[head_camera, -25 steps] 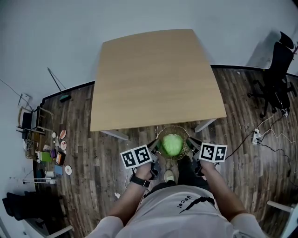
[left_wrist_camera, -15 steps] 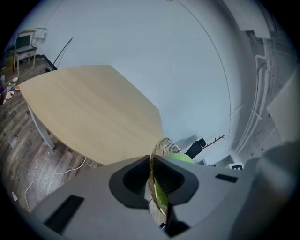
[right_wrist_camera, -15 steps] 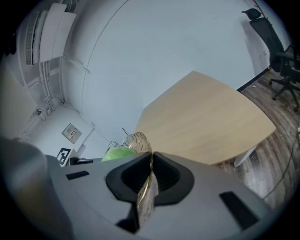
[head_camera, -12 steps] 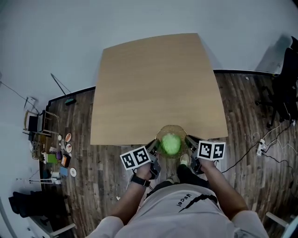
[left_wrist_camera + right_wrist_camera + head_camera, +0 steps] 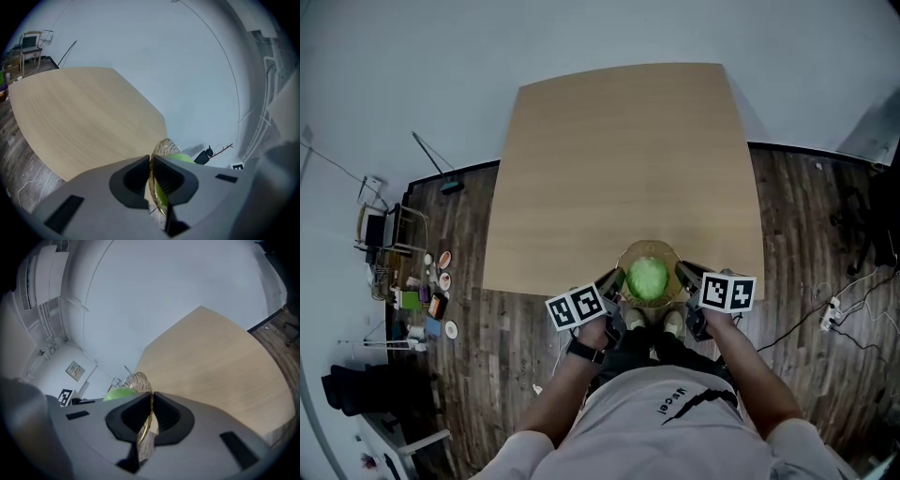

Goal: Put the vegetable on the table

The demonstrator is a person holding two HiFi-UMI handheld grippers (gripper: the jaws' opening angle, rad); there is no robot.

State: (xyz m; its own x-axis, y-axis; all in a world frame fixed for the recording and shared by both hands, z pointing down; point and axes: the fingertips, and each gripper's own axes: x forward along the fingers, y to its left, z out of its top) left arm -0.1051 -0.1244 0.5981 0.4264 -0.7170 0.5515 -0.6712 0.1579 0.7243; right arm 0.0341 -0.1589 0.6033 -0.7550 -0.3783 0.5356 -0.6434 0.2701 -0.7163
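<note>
Left hand-held gripper (image 5: 613, 283) and right hand-held gripper (image 5: 682, 275) each pinch the bowl (image 5: 649, 246) rim, vegetable (image 5: 648, 279) between them; a slip or tilt could spill it off the bench (image 5: 619, 169) edge

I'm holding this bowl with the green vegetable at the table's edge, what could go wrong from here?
The left hand-held gripper and right hand-held gripper each pinch only the thin rim of the gold mesh bowl; a slip could tilt it and roll the round green vegetable out.
The bowl hangs over the near edge of the light wooden table; set down there, it might tip off.
</note>
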